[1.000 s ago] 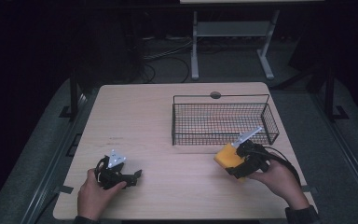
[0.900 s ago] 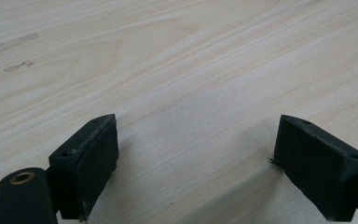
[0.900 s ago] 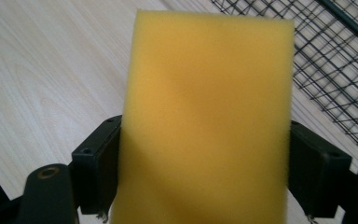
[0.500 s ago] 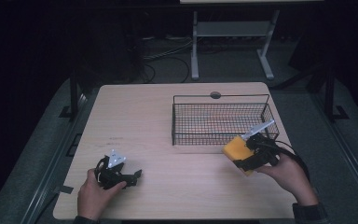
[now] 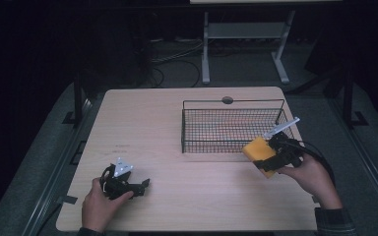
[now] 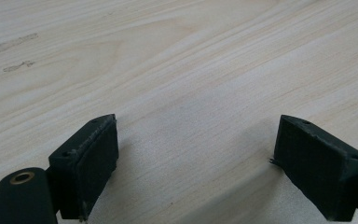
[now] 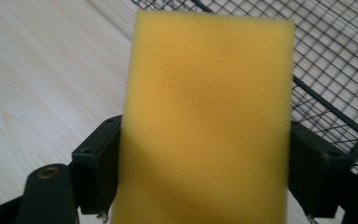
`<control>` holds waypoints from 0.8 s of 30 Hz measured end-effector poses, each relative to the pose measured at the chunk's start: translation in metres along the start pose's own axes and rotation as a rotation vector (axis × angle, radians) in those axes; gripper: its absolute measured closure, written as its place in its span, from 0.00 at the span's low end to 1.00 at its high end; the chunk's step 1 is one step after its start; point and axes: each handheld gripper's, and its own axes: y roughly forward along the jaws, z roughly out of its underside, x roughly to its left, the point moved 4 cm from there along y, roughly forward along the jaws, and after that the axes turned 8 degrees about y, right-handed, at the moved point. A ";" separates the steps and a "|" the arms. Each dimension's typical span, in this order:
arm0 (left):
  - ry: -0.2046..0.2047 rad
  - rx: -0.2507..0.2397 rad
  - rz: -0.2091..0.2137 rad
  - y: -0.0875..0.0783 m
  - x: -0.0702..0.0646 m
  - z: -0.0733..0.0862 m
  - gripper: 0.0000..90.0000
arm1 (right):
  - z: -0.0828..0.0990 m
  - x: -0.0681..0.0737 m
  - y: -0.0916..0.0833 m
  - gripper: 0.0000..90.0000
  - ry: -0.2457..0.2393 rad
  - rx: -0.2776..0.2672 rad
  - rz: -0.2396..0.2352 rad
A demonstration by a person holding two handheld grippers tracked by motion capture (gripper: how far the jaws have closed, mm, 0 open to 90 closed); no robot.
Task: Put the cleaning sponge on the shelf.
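High view: right tool (image 5: 262, 158), clenched on yellow sponge (image 5: 258, 153), has shifted toward wire basket (image 5: 192, 129), near its front corner; left tool (image 5: 143, 186) unmoved, released on surface (image 5: 152, 123).

You're in a dim lab or studio: bare pale wood table (image 5: 177, 123) on grey carpet (image 5: 39, 172), loose cables (image 5: 177, 54) and a white metal stand (image 5: 243, 37) behind, dark all around.
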 end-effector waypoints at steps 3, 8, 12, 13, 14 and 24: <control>0.000 0.000 0.000 0.000 0.000 0.000 0.14 | -0.002 -0.006 -0.002 0.24 0.018 -0.001 0.010; 0.000 0.000 0.000 0.000 0.000 0.000 0.14 | -0.006 -0.015 -0.003 0.24 0.037 0.004 0.023; -0.002 0.000 0.001 0.000 0.000 0.000 0.14 | -0.009 -0.025 -0.003 0.24 0.052 0.002 0.033; -0.002 0.000 0.001 0.000 0.000 0.000 0.14 | -0.009 -0.027 -0.004 0.24 0.060 0.004 0.035; -0.002 0.000 0.001 0.000 0.000 0.000 0.14 | -0.010 -0.029 -0.004 0.24 0.065 0.006 0.038; -0.002 0.000 0.001 0.000 0.000 0.000 0.14 | -0.017 -0.051 -0.007 0.24 0.117 0.007 0.058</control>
